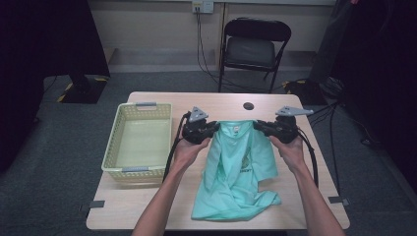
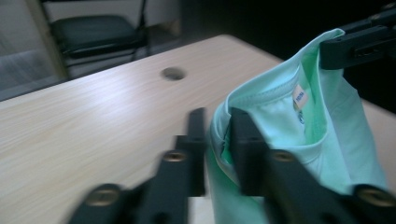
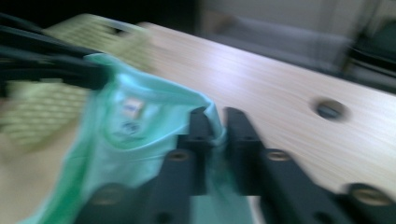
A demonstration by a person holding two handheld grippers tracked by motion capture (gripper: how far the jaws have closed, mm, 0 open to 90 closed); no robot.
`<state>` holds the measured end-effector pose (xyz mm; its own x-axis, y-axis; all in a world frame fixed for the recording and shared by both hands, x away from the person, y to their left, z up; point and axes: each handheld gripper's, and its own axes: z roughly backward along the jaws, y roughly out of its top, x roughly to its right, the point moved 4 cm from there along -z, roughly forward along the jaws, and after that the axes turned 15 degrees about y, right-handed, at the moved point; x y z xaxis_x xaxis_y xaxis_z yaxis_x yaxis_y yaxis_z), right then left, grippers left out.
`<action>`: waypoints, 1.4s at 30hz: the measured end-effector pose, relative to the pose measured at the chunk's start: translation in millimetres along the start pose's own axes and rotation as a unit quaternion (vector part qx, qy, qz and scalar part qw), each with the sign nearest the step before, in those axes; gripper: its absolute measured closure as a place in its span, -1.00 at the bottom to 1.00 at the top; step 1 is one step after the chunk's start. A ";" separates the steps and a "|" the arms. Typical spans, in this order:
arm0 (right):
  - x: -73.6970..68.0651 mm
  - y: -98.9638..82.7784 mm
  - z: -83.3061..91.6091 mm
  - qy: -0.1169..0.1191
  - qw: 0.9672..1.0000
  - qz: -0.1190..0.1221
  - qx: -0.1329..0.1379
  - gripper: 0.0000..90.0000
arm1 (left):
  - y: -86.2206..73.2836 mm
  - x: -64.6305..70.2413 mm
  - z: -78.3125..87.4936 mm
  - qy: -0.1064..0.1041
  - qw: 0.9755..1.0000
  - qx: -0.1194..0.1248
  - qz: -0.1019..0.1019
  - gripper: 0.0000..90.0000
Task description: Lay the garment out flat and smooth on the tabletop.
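A mint-green T-shirt (image 1: 241,167) lies on the wooden table (image 1: 162,206), collar at the far end and hem bunched toward the near edge. My left gripper (image 1: 215,127) is at its left shoulder and my right gripper (image 1: 256,125) at its right shoulder, both low over the table. In the left gripper view the left gripper (image 2: 217,135) stands slightly open, with the shoulder edge of the shirt (image 2: 299,126) loose between its jaws. The right gripper (image 3: 216,128) is the same, a fold of the shirt (image 3: 126,140) in the gap. The collar label faces up.
A pale yellow plastic basket (image 1: 139,170) stands on the left part of the table, close to my left hand. A round cable hole (image 1: 248,105) is in the tabletop just beyond the collar. A black folding chair (image 1: 253,49) stands behind the table.
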<state>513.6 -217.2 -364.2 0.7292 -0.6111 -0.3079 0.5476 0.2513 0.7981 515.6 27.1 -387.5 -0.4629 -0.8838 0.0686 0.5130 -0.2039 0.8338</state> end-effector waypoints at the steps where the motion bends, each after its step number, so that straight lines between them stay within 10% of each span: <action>1: 7.9 -2.7 -6.8 -0.020 1.000 -0.017 -0.011 0.39 | -0.5 0.1 -1.9 -0.006 1.000 -0.003 0.005 0.44; 17: -2.3 -50.0 17.4 0.005 0.999 -0.020 -0.039 0.00 | -55.1 27.3 13.0 -0.064 0.996 -0.050 -0.027 -0.18; 26: -16.8 -67.2 26.9 0.029 0.999 -0.017 -0.037 0.48 | -66.3 51.9 31.4 -0.073 0.994 -0.048 -0.070 -0.05; 42: -39.3 -92.9 43.4 0.006 0.999 -0.014 -0.036 0.63 | -109.5 83.3 58.2 -0.104 0.989 -0.061 -0.086 -0.11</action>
<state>416.3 -249.1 -403.8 0.7176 -0.6095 -0.3370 0.5958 0.2868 0.7502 378.9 0.4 -441.2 -0.6827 -0.7288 0.0528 0.4918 -0.4048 0.7709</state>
